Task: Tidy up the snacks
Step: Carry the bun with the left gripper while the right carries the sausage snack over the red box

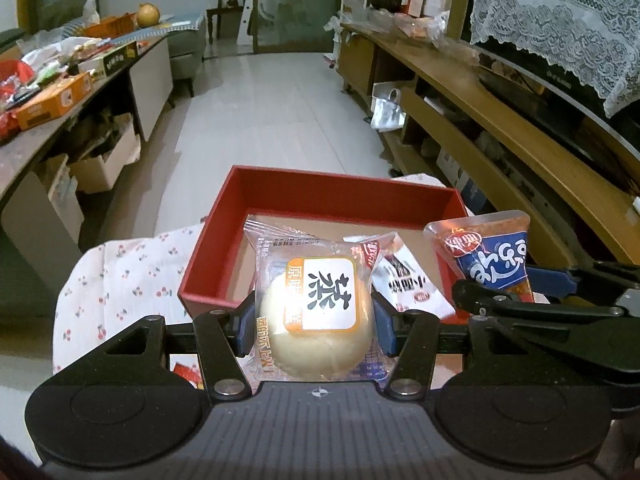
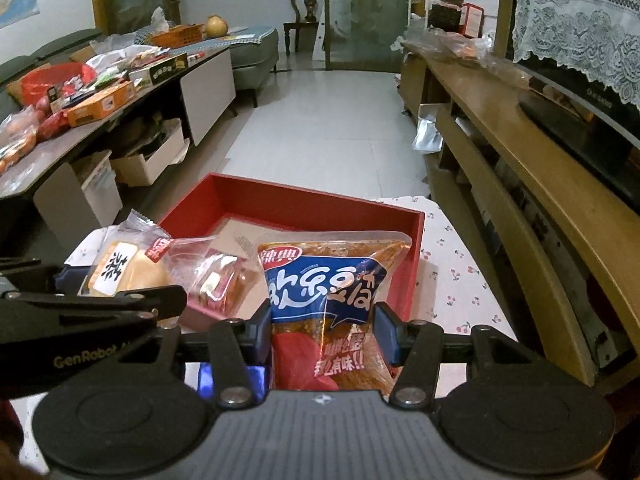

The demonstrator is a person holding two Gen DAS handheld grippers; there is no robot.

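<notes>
My left gripper (image 1: 316,320) is shut on a clear-wrapped steamed cake (image 1: 316,312) and holds it over the near edge of a red box (image 1: 336,188). My right gripper (image 2: 320,332) is shut on a blue and orange spicy snack pack (image 2: 324,288) over the same red box (image 2: 312,204). The cake also shows at the left of the right wrist view (image 2: 124,268); the snack pack shows at the right of the left wrist view (image 1: 492,256). A small red and white snack packet (image 1: 404,276) lies inside the box at its near side; it also shows in the right wrist view (image 2: 216,280).
The box sits on a cherry-print cloth (image 1: 120,272). A cluttered table (image 1: 44,96) with boxes and packets stands at the left. A wooden TV cabinet (image 1: 500,120) runs along the right. White tiled floor (image 1: 272,112) lies beyond.
</notes>
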